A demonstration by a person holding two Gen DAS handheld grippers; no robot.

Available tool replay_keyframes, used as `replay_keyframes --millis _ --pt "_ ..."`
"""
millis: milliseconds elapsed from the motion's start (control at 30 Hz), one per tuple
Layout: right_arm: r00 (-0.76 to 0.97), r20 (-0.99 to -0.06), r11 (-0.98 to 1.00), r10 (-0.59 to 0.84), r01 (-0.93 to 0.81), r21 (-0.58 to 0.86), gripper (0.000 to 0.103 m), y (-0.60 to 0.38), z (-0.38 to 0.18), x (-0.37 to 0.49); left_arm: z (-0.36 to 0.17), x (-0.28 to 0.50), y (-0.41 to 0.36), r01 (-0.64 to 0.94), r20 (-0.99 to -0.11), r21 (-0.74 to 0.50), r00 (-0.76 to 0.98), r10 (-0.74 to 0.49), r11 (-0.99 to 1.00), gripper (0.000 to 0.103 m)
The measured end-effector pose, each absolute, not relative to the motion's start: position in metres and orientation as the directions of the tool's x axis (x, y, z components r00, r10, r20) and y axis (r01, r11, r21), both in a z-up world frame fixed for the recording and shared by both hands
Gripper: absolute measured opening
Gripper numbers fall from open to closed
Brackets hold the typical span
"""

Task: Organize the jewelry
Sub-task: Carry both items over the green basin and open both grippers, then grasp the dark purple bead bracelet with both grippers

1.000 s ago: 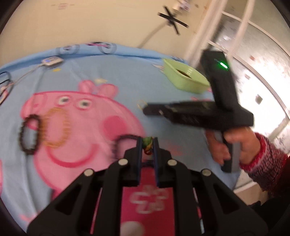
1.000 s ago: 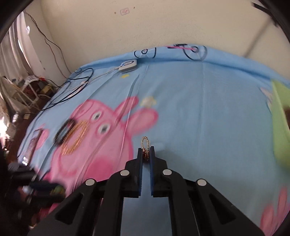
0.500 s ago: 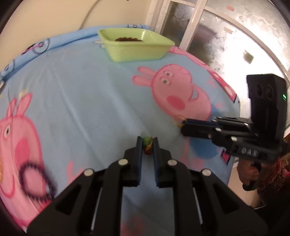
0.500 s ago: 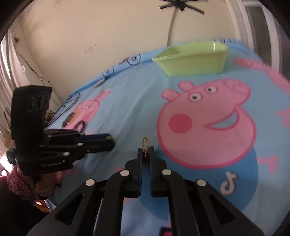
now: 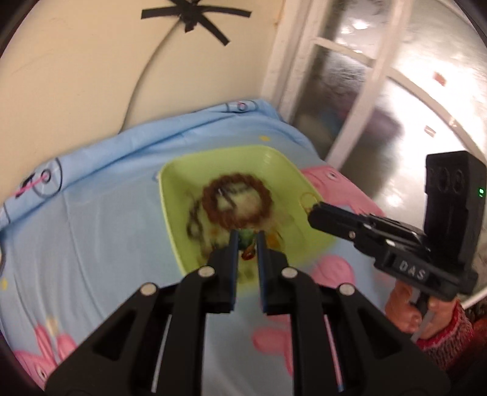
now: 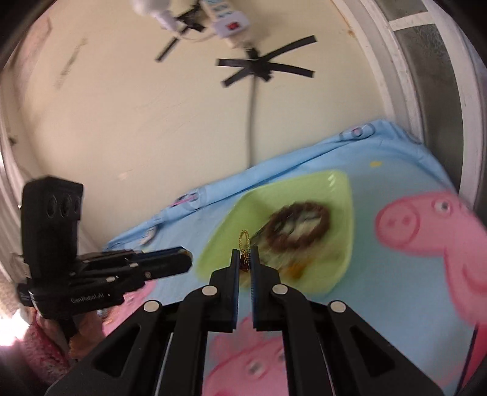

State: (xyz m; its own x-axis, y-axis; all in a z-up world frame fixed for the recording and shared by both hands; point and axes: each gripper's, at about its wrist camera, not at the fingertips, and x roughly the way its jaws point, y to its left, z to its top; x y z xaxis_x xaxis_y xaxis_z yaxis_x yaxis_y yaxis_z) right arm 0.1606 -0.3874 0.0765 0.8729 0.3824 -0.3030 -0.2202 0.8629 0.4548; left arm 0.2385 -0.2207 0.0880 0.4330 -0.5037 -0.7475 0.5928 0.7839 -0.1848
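Swung from sheet (image 5: 91, 243) to tray (image 5: 170, 195); left gripper (image 5: 247, 243) pinching green bead piece (image 5: 246, 237), right gripper (image 6: 245, 259) clamping gold chain (image 6: 243, 239). Early release risks missing tray.

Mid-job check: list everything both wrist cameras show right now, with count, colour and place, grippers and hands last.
green tray: one, light green, on the bedsheet near the wall corner.
brown bead bracelet: one, brown, lying inside the tray; other pieces under it are too blurred to name.
bedsheet: one, light blue with pink cartoon pigs, covering the surface.
black tape cross: one, black, on the cream wall, holding a cable.
power strip: one, white, taped high on the wall.
window frame: one, white, right of the sheet.
left gripper: black, shut on a green and orange bead piece, above the tray.
right gripper: black, shut on a gold chain.
right hand: red knit sleeve.
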Motion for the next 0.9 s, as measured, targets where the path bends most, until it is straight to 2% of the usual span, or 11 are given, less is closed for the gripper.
replay_keyframes --millis 100,133,167,200,233,467,600,733,833,900 --pt "0.859 -0.338 0.851 0.385 -0.187 0.491 0.000 -0.403 0.076 0.191 0.074 0.270 -0.232 0.559 -0.777 -0.201 0.408 -0.479 0.804 0.011" --pt "0.849 -0.340 0.838 0.404 -0.195 0.510 0.000 -0.407 0.075 0.201 0.071 0.277 -0.234 0.551 -0.782 -0.210 0.401 -0.477 0.807 0.016" --pt "0.844 -0.346 0.835 0.410 -0.195 0.514 0.000 -0.408 0.075 0.206 0.068 0.285 -0.235 0.534 -0.789 -0.217 0.397 -0.469 0.817 0.036" --pt "0.842 -0.370 0.845 0.393 -0.172 0.506 0.000 -0.410 0.076 0.216 0.066 0.293 -0.235 0.500 -0.795 -0.210 0.412 -0.444 0.840 0.048" --pt "0.844 -0.385 0.854 0.373 -0.150 0.499 0.004 -0.412 0.077 0.220 0.068 0.293 -0.231 0.481 -0.793 -0.206 0.429 -0.433 0.852 0.054" --pt "0.910 -0.235 0.846 0.341 -0.188 0.500 0.007 -0.406 0.094 0.168 0.123 0.255 -0.176 0.454 -0.692 -0.261 0.527 -0.493 0.852 0.054" --pt "0.878 -0.189 0.819 0.439 -0.306 0.485 0.007 -0.374 0.095 0.128 0.141 0.198 -0.099 0.434 -0.650 -0.269 0.577 -0.494 0.860 0.054" --pt "0.783 -0.262 0.784 0.564 -0.407 0.469 0.007 -0.317 0.072 0.107 0.136 0.140 0.007 0.311 -0.659 -0.230 0.648 -0.382 0.922 0.054" --pt "0.689 -0.343 0.752 0.638 -0.461 0.472 0.007 -0.264 0.050 0.104 0.119 0.093 0.090 0.123 -0.698 -0.166 0.686 -0.205 0.978 0.054" --pt "0.638 -0.386 0.738 0.666 -0.488 0.466 0.007 -0.228 0.039 0.102 0.104 0.074 0.122 0.035 -0.722 -0.145 0.679 -0.130 0.989 0.054"
